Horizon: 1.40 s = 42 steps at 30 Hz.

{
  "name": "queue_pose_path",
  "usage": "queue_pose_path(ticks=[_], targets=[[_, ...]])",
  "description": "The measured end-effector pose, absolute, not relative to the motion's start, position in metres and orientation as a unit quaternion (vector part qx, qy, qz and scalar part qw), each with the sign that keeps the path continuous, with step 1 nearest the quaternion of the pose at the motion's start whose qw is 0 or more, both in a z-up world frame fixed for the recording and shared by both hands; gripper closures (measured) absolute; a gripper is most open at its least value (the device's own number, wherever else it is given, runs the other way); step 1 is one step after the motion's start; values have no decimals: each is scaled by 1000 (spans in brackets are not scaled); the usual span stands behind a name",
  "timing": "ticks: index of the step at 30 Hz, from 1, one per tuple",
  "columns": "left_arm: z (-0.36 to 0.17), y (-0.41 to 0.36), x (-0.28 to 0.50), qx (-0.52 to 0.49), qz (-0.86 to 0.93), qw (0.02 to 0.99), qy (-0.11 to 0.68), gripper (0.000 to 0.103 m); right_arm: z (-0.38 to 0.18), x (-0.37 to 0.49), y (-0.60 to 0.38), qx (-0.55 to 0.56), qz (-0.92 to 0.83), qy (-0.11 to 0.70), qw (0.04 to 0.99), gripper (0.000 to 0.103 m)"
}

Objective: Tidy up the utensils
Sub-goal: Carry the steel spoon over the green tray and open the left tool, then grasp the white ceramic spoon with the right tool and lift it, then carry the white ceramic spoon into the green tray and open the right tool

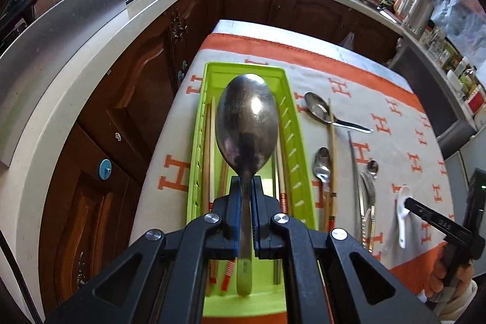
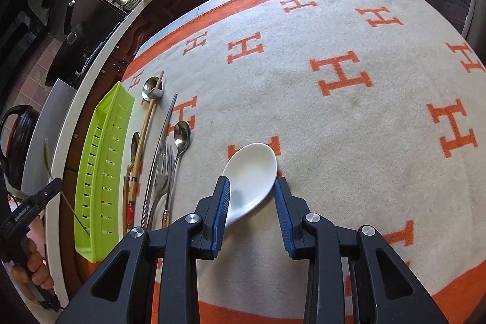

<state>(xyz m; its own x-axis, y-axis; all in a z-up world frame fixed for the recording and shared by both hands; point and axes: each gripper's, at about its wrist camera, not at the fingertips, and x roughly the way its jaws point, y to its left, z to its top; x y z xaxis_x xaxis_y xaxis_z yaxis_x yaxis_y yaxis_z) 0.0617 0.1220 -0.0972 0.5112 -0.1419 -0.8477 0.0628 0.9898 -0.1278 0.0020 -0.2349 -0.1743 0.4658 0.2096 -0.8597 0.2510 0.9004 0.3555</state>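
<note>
A big metal spoon (image 1: 247, 123) is showing its dull, scuffed bowl to the left wrist camera, with a bright glint near the middle and its thin handle running down toward the lens. It is hanging above the green tray (image 1: 291, 99), which is sitting at the left edge of the desk (image 1: 395, 123) on an orange-and-cream cloth patterned with H letters. Chopsticks (image 1: 209, 148) are lying lengthwise in the tray under the spoon. The left gripper (image 1: 245, 187) is pinching the spoon's handle, its blue-edged pads pressed tight against the metal on both sides.

A white ceramic spoon (image 2: 253, 172) is lying on the cloth, glossy, its bowl pointing away from the right wrist camera and its handle running back between the fingers. The right gripper (image 2: 252, 187) is standing partly spread around it. The left pad (image 2: 223, 196) is lying against the spoon's edge, and the right pad (image 2: 281, 196) is sitting just at the bowl's rim; whether the two are actually squeezing it I cannot tell.

Between the tray and the white spoon, more utensils are lying loose on the cloth: a fork (image 2: 164, 172), small metal spoons (image 2: 181, 135), another pair of chopsticks (image 2: 145, 129) and a thin metal rod (image 2: 161, 141).
</note>
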Motion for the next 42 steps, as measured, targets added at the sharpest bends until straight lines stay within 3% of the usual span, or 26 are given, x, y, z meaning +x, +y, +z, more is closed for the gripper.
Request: queue_pose_path(ticks=[4, 7, 11, 14, 17, 21, 30, 35, 42], targets=[[-108, 119, 70, -52, -54, 864, 499, 93, -174, 5, -232, 208, -15, 515, 832, 72], [-109, 115, 73, -48, -46, 866, 496, 75, -174, 6, -229, 196, -14, 513, 836, 72], [-108, 111, 73, -51, -43, 867, 494, 59, -175, 8, -222, 170, -15, 509, 844, 72], [-107, 108, 74, -50, -48, 867, 494, 58, -175, 8, -216, 144, -20, 504, 852, 77], [-107, 104, 72, -50, -53, 866, 494, 57, -176, 8, -214, 132, -24, 500, 855, 93], [-106, 101, 68, -61, -59, 867, 491, 54, -176, 8, -218, 144, -19, 493, 858, 99], [-104, 107, 60, -72, -53, 868, 488, 50, -134, 0, -195, 140, 26, 466, 873, 100], [-100, 118, 54, -72, -37, 872, 482, 34, -92, 0, -168, 127, 67, 437, 888, 100], [-91, 137, 52, -58, 5, 875, 480, 18, -44, 18, -114, 117, 130, 420, 891, 100]])
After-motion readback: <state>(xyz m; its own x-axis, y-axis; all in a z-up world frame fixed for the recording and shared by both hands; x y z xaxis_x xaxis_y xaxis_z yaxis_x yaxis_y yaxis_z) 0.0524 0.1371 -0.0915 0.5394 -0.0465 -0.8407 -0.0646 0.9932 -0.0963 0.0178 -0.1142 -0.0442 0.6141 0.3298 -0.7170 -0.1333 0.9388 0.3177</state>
